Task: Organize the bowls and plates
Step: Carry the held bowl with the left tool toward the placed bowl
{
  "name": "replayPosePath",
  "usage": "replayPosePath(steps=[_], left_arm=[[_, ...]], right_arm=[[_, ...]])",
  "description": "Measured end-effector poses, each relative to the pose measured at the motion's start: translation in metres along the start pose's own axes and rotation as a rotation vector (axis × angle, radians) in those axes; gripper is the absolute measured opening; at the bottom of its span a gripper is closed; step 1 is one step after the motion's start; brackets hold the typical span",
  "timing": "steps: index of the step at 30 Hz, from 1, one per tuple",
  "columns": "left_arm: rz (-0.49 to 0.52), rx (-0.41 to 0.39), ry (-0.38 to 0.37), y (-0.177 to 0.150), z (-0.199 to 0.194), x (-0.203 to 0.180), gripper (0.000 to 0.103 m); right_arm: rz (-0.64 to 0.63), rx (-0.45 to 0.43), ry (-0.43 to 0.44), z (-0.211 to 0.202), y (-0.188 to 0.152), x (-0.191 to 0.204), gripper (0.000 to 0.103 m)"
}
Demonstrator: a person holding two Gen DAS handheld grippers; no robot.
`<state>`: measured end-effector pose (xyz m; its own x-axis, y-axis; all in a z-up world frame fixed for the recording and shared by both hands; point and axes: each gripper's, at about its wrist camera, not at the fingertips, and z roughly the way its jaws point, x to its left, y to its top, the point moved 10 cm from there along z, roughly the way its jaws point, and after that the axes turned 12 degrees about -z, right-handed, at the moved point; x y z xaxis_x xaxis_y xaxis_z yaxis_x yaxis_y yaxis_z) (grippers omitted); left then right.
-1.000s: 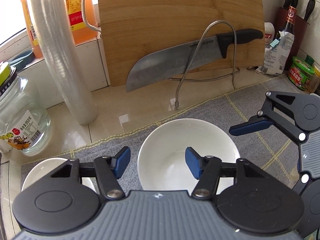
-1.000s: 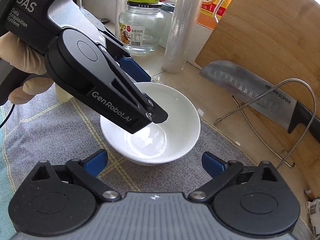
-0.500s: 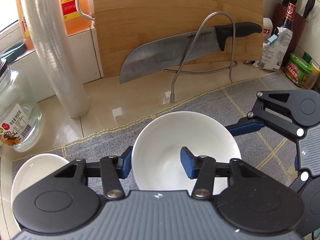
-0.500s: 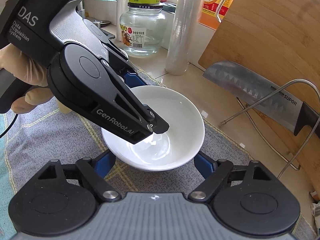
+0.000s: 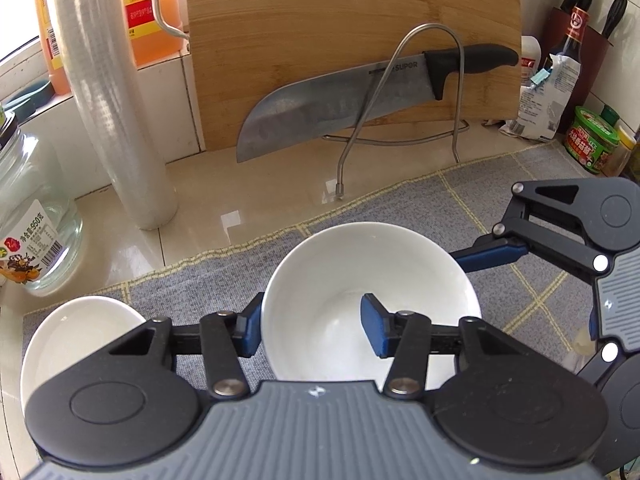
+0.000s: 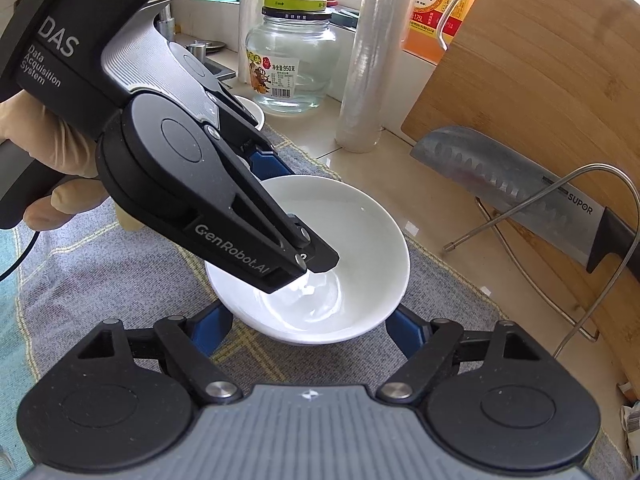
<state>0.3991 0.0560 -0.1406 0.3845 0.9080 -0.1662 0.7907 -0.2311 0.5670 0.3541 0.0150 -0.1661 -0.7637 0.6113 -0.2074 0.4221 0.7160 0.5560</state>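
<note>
A white bowl [image 5: 372, 264] [image 6: 352, 240] stands on the grey mat [image 5: 480, 208]. My left gripper [image 5: 312, 328] is shut on its wall, one pad outside the rim and the other inside. From the right wrist view, that inner finger [image 6: 316, 258] reaches down into the bowl. My right gripper [image 6: 308, 324] straddles the bowl's near side. Its jaws are closing, and both blue pads [image 6: 212, 322] touch the outer wall. A second white bowl [image 5: 76, 332] [image 6: 250, 108] sits to the left on the mat.
Behind the mat, a large knife [image 5: 340, 96] rests in a wire rack [image 5: 420, 32] against a bamboo cutting board [image 5: 352, 20]. A cling-film roll [image 5: 112, 100], a glass jar [image 5: 32, 216] and an orange bottle [image 5: 148, 4] stand at the left. Sauce bottles and jars [image 5: 592, 140] crowd the right.
The right jaws have closed from wide open to the bowl's sides. The left jaws have narrowed onto the bowl's wall. Neither hand has shifted.
</note>
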Motion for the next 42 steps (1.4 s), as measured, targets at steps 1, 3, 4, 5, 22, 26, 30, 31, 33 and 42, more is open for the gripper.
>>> replayPosePath(steps=[1,3,4,5,22,26,30,31,33,42], left_arm=[[-0.001,0.0,0.0,-0.001,-0.001,-0.001,0.049],[0.0,-0.002,-0.001,-0.001,-0.005,-0.002,0.049],[-0.003,-0.004,-0.003,-0.001,-0.006,-0.003,0.049],[-0.009,-0.005,-0.007,-0.001,-0.009,-0.004,0.049],[-0.019,-0.016,-0.019,-0.008,-0.047,-0.03,0.049],[-0.011,-0.024,-0.024,-0.009,-0.057,-0.038,0.049],[0.003,-0.035,-0.027,-0.01,-0.066,-0.047,0.049],[0.006,-0.036,-0.028,-0.01,-0.068,-0.049,0.049],[0.015,-0.036,-0.033,-0.011,-0.072,-0.054,0.049],[0.049,-0.031,-0.064,-0.018,-0.081,-0.08,0.049]], right_arm=[[-0.001,0.0,0.001,-0.002,0.0,0.001,0.087],[-0.003,0.0,0.002,-0.005,0.0,0.003,0.087],[-0.003,-0.002,0.003,-0.007,0.0,0.003,0.087],[-0.003,-0.002,0.003,-0.009,0.0,0.003,0.087],[0.014,-0.012,0.014,-0.051,-0.005,0.018,0.087],[0.014,-0.021,0.005,-0.063,-0.007,0.023,0.087],[0.019,-0.029,-0.012,-0.074,-0.01,0.026,0.087],[0.02,-0.03,-0.015,-0.077,-0.011,0.027,0.087],[0.024,-0.035,-0.023,-0.084,-0.014,0.029,0.087],[0.055,-0.039,-0.061,-0.107,-0.03,0.032,0.087]])
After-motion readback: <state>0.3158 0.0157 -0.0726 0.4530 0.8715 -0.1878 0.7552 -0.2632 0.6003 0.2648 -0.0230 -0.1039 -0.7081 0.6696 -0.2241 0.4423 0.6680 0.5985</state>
